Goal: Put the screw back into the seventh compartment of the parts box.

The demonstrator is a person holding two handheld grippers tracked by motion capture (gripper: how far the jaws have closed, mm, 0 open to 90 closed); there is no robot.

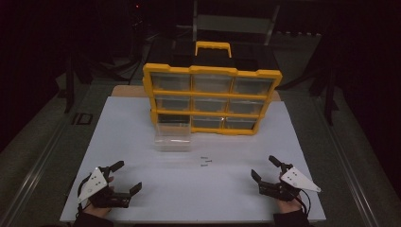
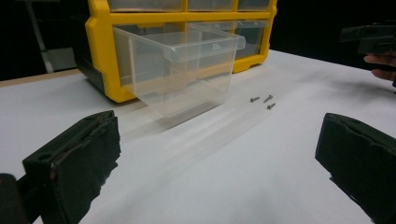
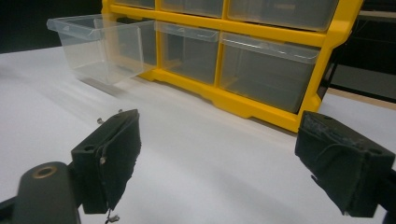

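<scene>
A yellow organiser cabinet (image 1: 212,99) with clear drawers stands at the back of the white board (image 1: 118,132). One clear empty drawer (image 1: 173,139) sits on the board in front of the cabinet's lower left slot; I cannot tell whether its back end is still in the slot. Three small screws (image 1: 204,161) lie loose a little in front of it. My left gripper (image 1: 127,175) rests open near the front left edge, and my right gripper (image 1: 263,166) rests open at the front right. In the left gripper view the drawer (image 2: 177,65) and the screws (image 2: 262,100) lie beyond the open jaws.
The cabinet has a yellow carry handle (image 1: 213,47) on top, and its other drawers are shut. Bare white board stretches between the two grippers and the screws. Dark floor and metal stands (image 1: 71,80) surround the table.
</scene>
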